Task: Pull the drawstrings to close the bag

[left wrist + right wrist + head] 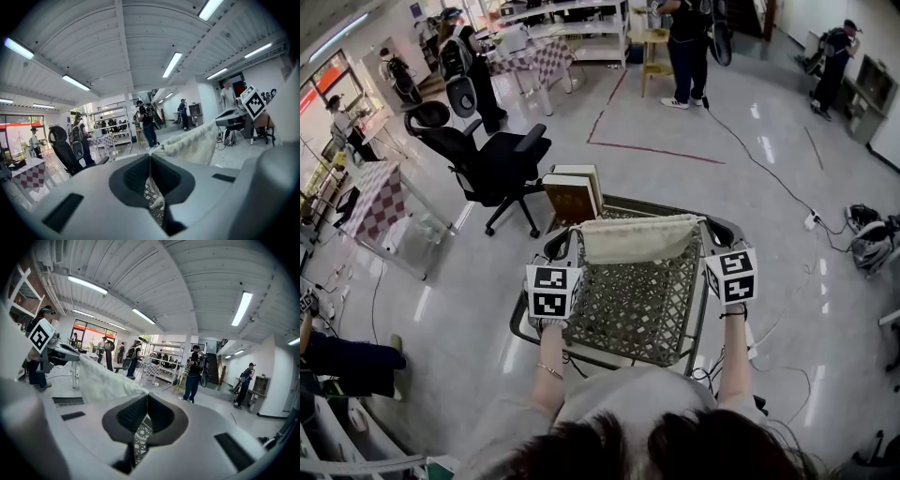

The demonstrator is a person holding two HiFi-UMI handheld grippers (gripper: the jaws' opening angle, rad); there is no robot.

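A cream drawstring bag (637,236) hangs stretched between my two grippers above a metal lattice table (628,314). My left gripper (570,242) is shut at the bag's left end, and the cloth (192,142) runs off to the right from its closed tips (150,157). At the bag's right end my right gripper (710,231) is shut too, with the cloth (105,379) leading left from its tips (146,397). The cord itself is hidden inside both sets of jaws. Each gripper's marker cube shows in the other's view: the right one (253,102) and the left one (40,336).
Two books (574,194) stand at the table's far left corner. A black office chair (492,155) sits on the floor beyond them. Several people stand at the far side of the room, and a cable (769,178) runs across the floor on the right.
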